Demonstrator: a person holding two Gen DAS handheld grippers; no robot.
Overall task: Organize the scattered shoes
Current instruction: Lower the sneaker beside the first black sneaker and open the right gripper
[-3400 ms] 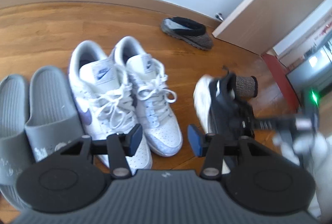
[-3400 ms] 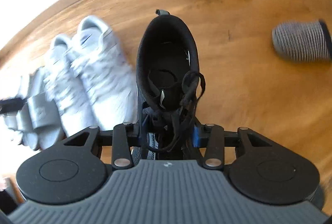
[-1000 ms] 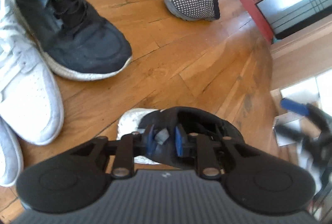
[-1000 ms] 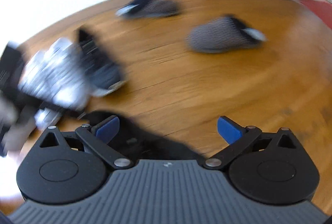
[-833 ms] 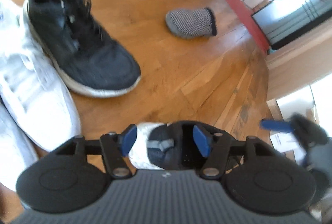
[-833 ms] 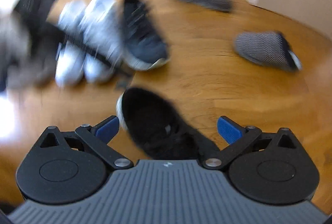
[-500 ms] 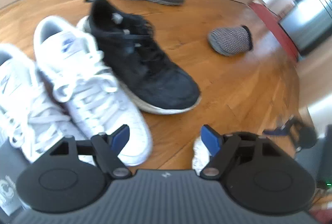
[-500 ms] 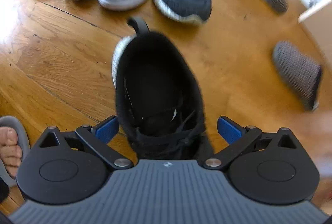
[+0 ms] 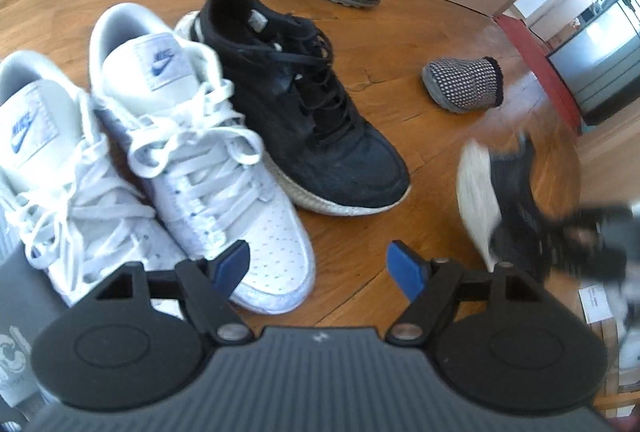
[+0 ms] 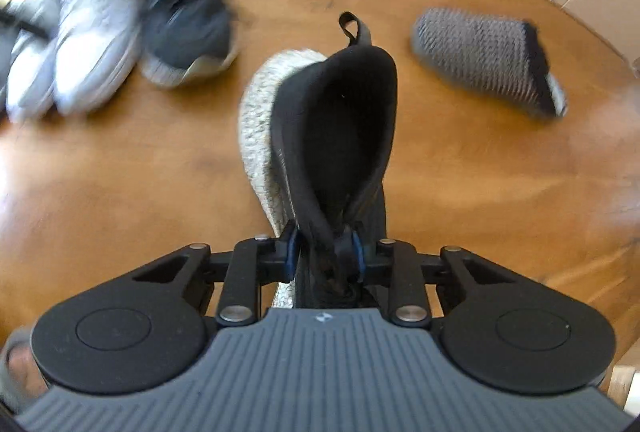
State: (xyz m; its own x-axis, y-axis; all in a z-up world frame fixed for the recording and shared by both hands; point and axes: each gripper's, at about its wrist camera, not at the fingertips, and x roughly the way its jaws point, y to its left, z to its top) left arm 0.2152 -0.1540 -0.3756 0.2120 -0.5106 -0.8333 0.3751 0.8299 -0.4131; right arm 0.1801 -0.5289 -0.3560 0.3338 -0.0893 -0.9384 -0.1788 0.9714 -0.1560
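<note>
- Black shoe (image 10: 336, 120) is pinched by the right claw (image 10: 325, 256), whose jaws just closed on it.
- Left claw (image 9: 318, 266) is apart, holding nothing, over the floor (image 9: 352, 296).

Glossy wooden floor (image 9: 400, 44); matt black mesh-cloth sneaker (image 10: 340, 136) with a rough, pebbled white sole.

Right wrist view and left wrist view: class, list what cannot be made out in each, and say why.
- Right wrist view: toe of the held black sneaker, hidden beneath the right gripper.
- Right wrist view: white sneakers, motion-blurred.
- Left wrist view: grey slide, cut off by the left edge.
</note>
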